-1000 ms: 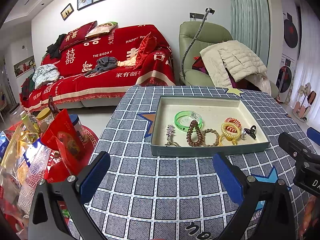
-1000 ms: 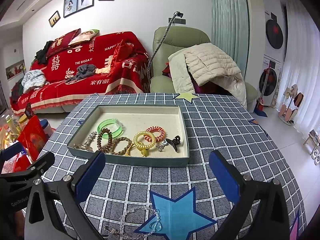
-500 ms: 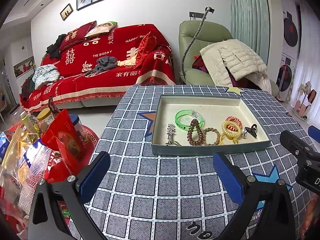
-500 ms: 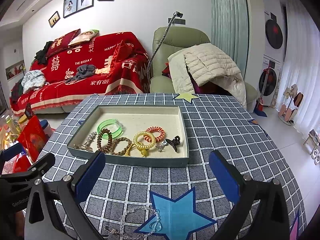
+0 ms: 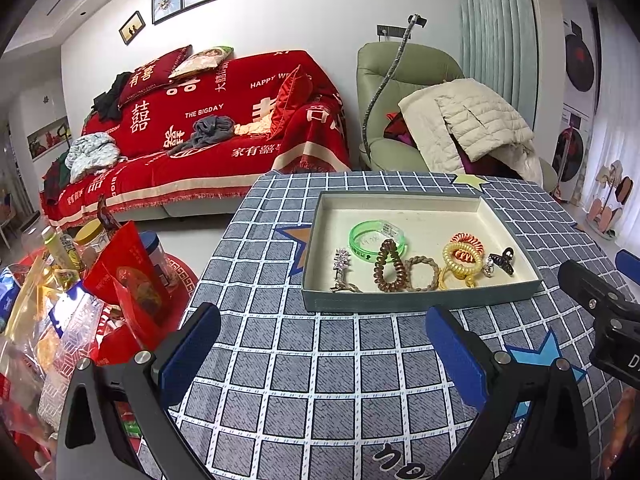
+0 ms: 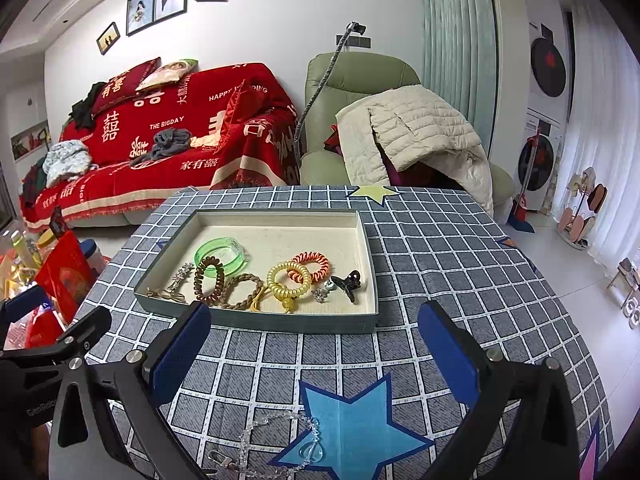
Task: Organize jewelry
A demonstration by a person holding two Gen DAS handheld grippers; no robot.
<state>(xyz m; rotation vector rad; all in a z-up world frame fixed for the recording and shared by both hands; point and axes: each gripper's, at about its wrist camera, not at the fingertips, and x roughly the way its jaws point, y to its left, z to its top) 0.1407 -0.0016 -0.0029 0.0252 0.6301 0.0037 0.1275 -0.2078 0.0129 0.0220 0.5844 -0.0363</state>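
A grey tray [image 5: 420, 302] [image 6: 256, 318] with a cream floor sits on the checked tablecloth. In it lie a green bangle [image 6: 220, 256], brown [image 6: 209, 280], yellow [image 6: 289, 280] and orange [image 6: 311, 266] coil hair ties, a braided band [image 6: 242, 291], a silver hairpin [image 6: 180, 278] and a black claw clip [image 6: 348, 282]. A clear bead bracelet [image 6: 276, 440] lies on the cloth near a blue star, between my right gripper's fingers. My left gripper [image 5: 320, 356] and right gripper [image 6: 316, 352] are both open and empty, short of the tray.
Red bags and snack packets [image 5: 80, 312] crowd the floor left of the table. A red-covered sofa [image 5: 208, 140] and a green armchair [image 5: 420, 92] with a white jacket stand behind. The right gripper shows at the right edge of the left wrist view [image 5: 600, 312].
Both grippers have barely moved; the left view has drifted very slightly. Nothing was picked up or let go.
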